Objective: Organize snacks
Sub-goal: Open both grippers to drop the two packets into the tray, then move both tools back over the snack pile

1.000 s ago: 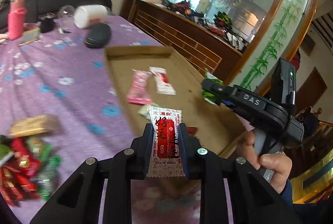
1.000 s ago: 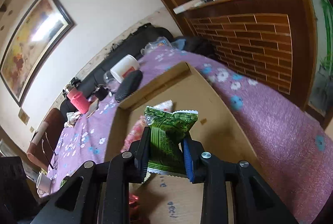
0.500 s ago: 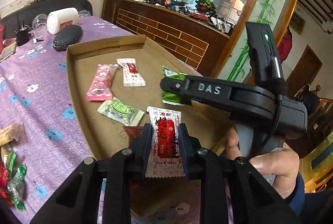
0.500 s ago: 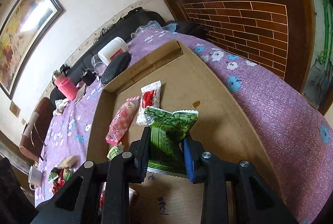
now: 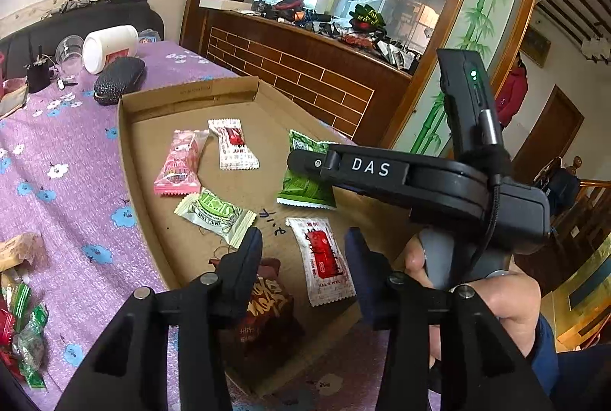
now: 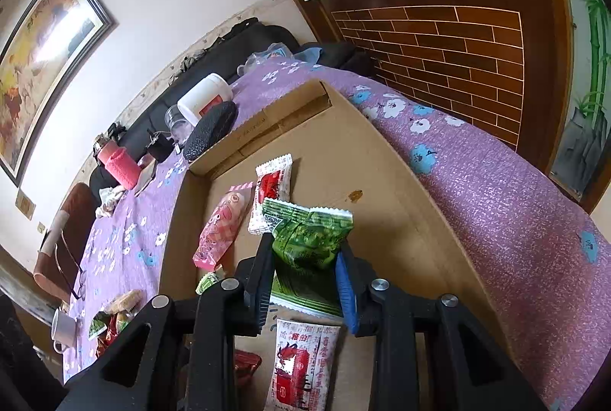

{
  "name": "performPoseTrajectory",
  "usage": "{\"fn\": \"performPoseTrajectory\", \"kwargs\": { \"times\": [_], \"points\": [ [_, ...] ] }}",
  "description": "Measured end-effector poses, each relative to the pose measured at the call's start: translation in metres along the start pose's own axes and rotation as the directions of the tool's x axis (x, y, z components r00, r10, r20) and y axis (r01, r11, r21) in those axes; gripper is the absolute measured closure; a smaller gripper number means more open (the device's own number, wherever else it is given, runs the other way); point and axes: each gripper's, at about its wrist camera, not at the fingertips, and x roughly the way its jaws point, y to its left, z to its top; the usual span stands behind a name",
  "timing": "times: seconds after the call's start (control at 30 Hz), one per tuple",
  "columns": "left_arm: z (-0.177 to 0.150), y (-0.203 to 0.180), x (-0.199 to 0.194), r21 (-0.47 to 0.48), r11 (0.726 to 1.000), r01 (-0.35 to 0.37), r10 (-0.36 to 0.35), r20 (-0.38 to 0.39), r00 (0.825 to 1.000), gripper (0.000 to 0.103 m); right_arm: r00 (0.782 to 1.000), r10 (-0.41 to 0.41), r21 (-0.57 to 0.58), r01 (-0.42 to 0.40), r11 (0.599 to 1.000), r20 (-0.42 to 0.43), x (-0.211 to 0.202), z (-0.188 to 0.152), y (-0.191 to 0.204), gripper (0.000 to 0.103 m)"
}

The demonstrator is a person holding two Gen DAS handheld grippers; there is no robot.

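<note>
A shallow cardboard tray [image 5: 145, 182] [image 6: 385, 182] lies on the purple flowered tablecloth. My left gripper [image 5: 303, 245] is open above a white-and-red packet [image 5: 324, 258] [image 6: 303, 361] that lies flat in the tray's near part. My right gripper [image 6: 305, 273] is shut on a green packet [image 6: 309, 239] [image 5: 305, 178], low over the tray. In the tray also lie a pink packet [image 5: 177, 163] [image 6: 223, 228], a second white-and-red packet [image 5: 235, 144] [image 6: 271, 189], a white-green packet [image 5: 214, 212] and a dark red packet [image 5: 263, 300].
A heap of loose snacks [image 5: 19, 315] [image 6: 110, 319] lies on the cloth left of the tray. Beyond the tray's far wall are a black case [image 5: 118, 79], a white jar [image 5: 109, 46] and a glass. A brick-patterned wooden counter [image 6: 458, 41] borders the table's right side.
My left gripper has opened and let the white-and-red packet drop flat into the tray. My right gripper has carried the green packet lower and further over the tray.
</note>
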Motion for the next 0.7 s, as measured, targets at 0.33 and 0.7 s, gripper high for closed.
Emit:
{"fn": "performPoseTrajectory", "kwargs": {
  "times": [0.33,0.7],
  "points": [
    [0.004,0.003,-0.012,-0.016,1.000,-0.020,0.020,-0.008,1.000,0.059,0.995,-0.028,-0.049,0.033,0.998,0.100,-0.017,-0.001,0.010,0.057],
    [-0.005,0.028,-0.066,-0.053,0.991,-0.124,0.123,-0.015,0.992,0.059,0.991,0.027,-0.115,-0.012,0.993,0.132,-0.025,-0.004,0.024,0.057]
  ]
}}
